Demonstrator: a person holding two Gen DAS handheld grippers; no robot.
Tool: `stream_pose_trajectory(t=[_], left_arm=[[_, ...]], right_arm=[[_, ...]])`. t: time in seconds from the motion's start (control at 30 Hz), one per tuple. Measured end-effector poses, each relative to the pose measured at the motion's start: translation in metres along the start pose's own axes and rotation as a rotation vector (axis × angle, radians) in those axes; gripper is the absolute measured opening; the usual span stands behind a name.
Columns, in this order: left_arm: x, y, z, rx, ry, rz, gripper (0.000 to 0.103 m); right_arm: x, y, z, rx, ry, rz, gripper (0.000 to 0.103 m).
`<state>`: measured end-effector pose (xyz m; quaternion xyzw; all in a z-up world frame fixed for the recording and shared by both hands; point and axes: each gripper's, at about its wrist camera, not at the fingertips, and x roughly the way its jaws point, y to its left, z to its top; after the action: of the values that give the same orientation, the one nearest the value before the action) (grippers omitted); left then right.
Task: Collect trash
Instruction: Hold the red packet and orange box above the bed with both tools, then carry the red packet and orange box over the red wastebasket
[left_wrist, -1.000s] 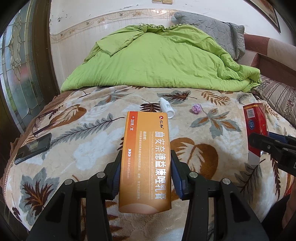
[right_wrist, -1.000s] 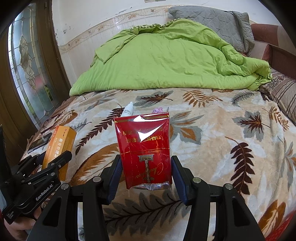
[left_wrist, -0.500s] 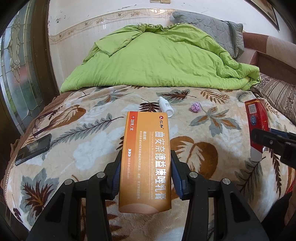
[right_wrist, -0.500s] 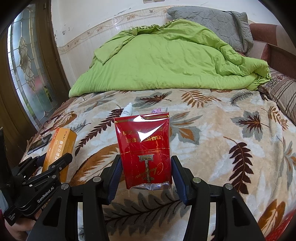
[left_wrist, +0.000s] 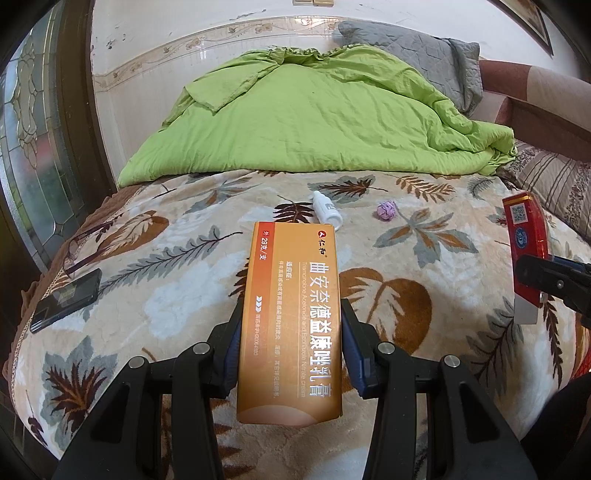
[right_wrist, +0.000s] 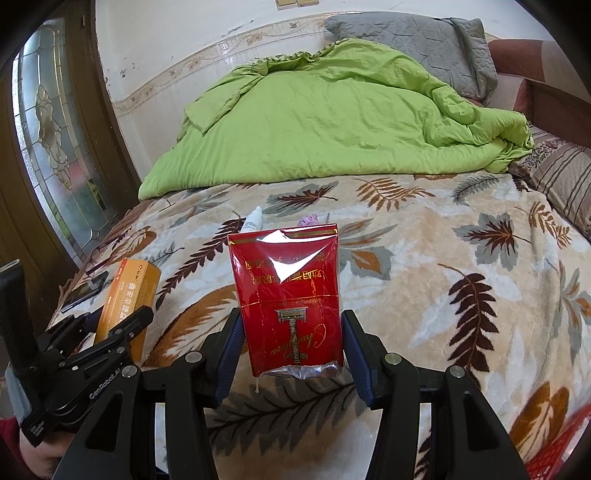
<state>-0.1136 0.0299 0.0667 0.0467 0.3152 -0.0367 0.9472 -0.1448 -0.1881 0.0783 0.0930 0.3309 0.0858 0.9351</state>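
Note:
My left gripper (left_wrist: 290, 350) is shut on an orange ointment box (left_wrist: 290, 314) and holds it above the leaf-patterned blanket (left_wrist: 166, 266). My right gripper (right_wrist: 290, 350) is shut on a red cigarette pack (right_wrist: 286, 295), also held above the blanket (right_wrist: 424, 277). Each gripper shows in the other's view: the red pack (left_wrist: 524, 251) at the right edge, the orange box (right_wrist: 127, 295) at the left. A small white bottle (left_wrist: 327, 208) and a purple crumpled wad (left_wrist: 386, 210) lie on the blanket beyond the boxes.
A black phone (left_wrist: 66, 299) lies near the bed's left edge. A green quilt (left_wrist: 314, 122) is piled at the back with a grey pillow (left_wrist: 417, 59). A striped pillow (left_wrist: 554, 188) is at the right. A glass-panelled door (right_wrist: 55, 140) stands on the left.
Both grippers have shifted slightly with their boxes still held; the red pack sits a little higher in the left wrist view. Nothing on the bed has moved.

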Motion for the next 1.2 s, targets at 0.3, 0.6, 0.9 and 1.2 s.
stream_pose_trajectory(t=[0.3,0.6,0.9,1.2], left_arm=[[0.0,0.0,0.001,0.014,0.003,-0.01,0.045],[-0.017,-0.022,-0.003,0.095,-0.033,-0.086,0.045],[-0.03,-0.052,-0.007,0.155,-0.042,-0.11,0.045],[-0.037,-0.063,-0.003,0.177,-0.051,-0.116,0.045]], right_arm=[[-0.01,-0.003,-0.006,0.016,0.003,0.015,0.057],[-0.036,-0.031,-0.011,0.12,0.021,0.028,0.057],[-0.084,-0.083,-0.025,0.243,-0.022,-0.043,0.057],[-0.1,-0.108,-0.029,0.31,-0.05,-0.064,0.057]])
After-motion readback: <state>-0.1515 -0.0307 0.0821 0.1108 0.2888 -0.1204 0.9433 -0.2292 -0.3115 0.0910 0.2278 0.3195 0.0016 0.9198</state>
